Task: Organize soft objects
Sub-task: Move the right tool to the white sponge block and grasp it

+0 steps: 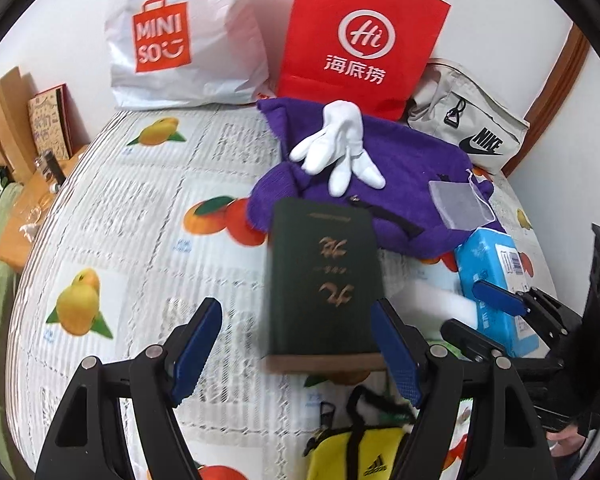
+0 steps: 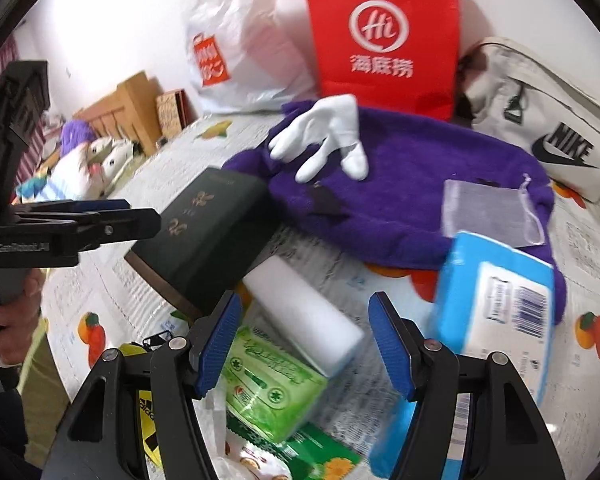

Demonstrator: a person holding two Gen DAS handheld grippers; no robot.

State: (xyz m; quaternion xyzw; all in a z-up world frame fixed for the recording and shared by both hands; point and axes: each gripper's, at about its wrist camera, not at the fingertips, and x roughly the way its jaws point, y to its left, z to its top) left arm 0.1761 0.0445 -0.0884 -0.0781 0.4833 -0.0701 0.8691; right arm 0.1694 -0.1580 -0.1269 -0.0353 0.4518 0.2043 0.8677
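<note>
Left wrist view: left gripper (image 1: 296,344) jaws apart, dark book (image 1: 324,280) just ahead at 12 o'clock. Purple cloth (image 1: 400,168) behind it, white glove (image 1: 336,140) lying on top. Right gripper (image 2: 304,344) jaws apart over a white block (image 2: 304,312), blue pack (image 2: 496,300) at 3 o'clock.

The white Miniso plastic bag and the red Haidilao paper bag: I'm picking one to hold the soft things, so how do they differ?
The white Miniso plastic bag is crinkled and slumped, while the red Haidilao paper bag stands stiff with flat faces and sharp edges. The plastic bag carries an orange square logo; the paper bag carries a white round one. The paper bag stands right behind the purple knitted garment; the plastic bag sits to its left. Both lean against the wall.
</note>
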